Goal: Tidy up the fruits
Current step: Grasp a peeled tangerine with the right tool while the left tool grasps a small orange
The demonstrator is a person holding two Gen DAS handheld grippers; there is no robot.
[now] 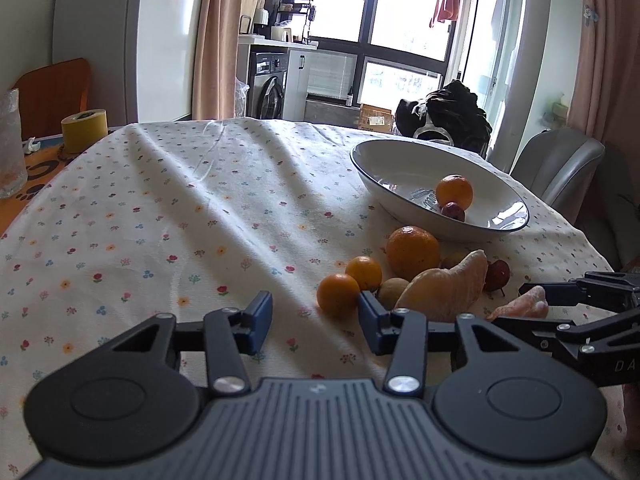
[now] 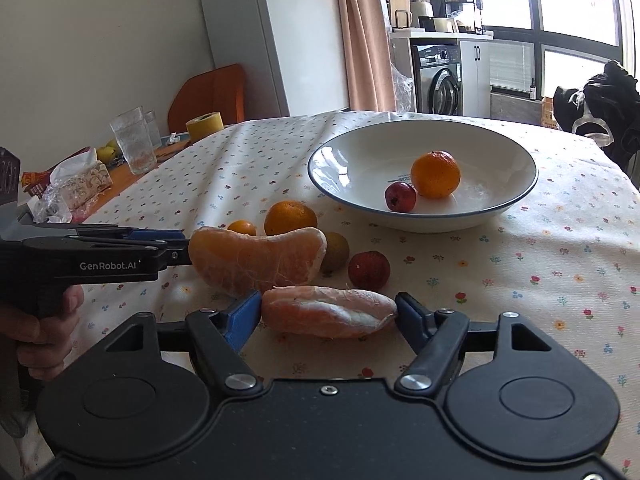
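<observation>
**Right claw straddles the small segment, lengthwise**

At the left of the right wrist view, the left claw reaches in from the bench's left side, gripped by a hand. Its fingers are spread, holding nothing, their tips just beside the left end of the large peeled segment. In its own view the left claw points past a small orange toward the fruit pile.

Further right, the small peeled segment lies on the flowered cloth directly between the fingers of the right claw. The jaws are apart, one pad near each end; I cannot tell whether they touch it. Its long axis runs across the claw, pad to pad, so closing would squeeze it end to end, probably a soft, slippery hold. The right claw is clearly the nearer one.

Behind the pile, toward the far right corner, the white bowl already holds an orange and a small red fruit. Another red fruit waits outside.
</observation>
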